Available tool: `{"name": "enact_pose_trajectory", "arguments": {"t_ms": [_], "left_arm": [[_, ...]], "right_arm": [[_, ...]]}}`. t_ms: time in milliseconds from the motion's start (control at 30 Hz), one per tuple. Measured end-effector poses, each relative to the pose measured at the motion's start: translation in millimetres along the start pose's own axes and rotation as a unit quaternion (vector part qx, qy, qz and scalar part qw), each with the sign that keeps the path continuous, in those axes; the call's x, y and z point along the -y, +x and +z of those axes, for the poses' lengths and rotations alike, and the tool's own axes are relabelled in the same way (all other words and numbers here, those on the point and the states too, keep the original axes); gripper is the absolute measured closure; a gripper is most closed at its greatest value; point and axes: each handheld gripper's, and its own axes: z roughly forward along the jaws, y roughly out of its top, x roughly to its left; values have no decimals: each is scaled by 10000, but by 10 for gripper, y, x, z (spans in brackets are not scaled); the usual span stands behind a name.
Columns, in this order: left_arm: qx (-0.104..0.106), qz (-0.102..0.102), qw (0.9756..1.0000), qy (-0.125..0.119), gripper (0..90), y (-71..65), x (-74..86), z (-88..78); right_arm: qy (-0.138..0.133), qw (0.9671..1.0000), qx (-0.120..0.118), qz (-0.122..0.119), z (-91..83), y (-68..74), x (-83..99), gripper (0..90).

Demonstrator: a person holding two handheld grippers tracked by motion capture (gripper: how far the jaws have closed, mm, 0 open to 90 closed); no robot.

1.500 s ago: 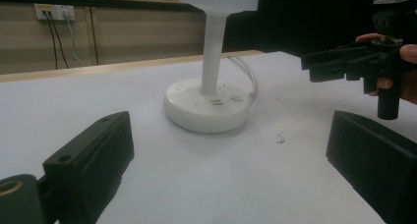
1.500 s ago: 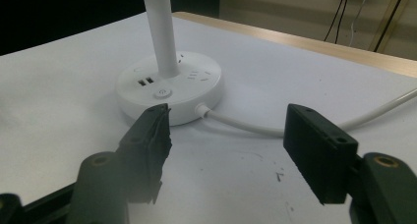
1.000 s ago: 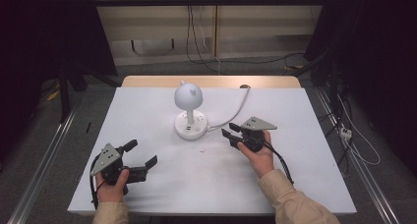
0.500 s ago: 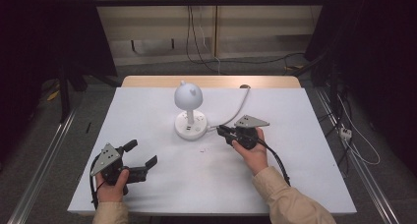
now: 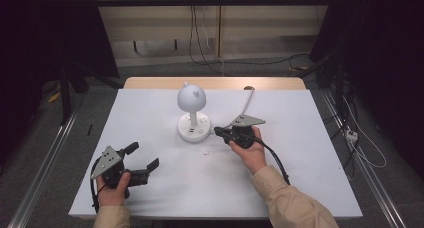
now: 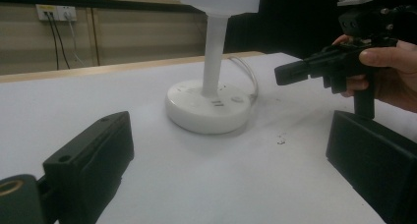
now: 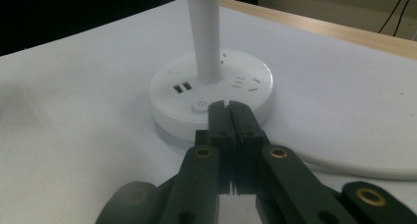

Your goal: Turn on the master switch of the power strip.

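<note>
A white desk lamp [image 5: 192, 99] with a round head stands mid-table on a round base [image 5: 193, 130] [image 6: 209, 106] [image 7: 211, 94] that carries sockets, USB ports and a power button [image 7: 200, 105]. My right gripper [image 5: 218, 131] [image 7: 228, 106] [image 6: 287, 72] has just been closing and is now shut with nothing between its jaws. Its tips hover at the base's right edge, just short of the power button. My left gripper [image 5: 142, 156] rests at the table's front left, jaws wide open and empty, pointing toward the lamp.
The lamp's white cable [image 5: 246, 103] [image 7: 354, 165] runs from the base toward the table's back right. A white sheet [image 5: 150, 113] covers the table, with a wooden strip [image 5: 215, 83] along its far edge. Small specks [image 6: 281, 138] lie in front of the base.
The right gripper moved left toward the lamp base and its jaws closed together. The left gripper stayed put.
</note>
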Motion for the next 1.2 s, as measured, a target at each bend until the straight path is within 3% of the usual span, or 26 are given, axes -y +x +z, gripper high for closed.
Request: {"name": "enact_pose_trajectory", "arguments": {"t_ms": [1200], "left_arm": [[20,-5,10000,-18,37,11,2,-7]], "right_arm": [[97,9999,-79,-64,284,35,-45,900]]}}
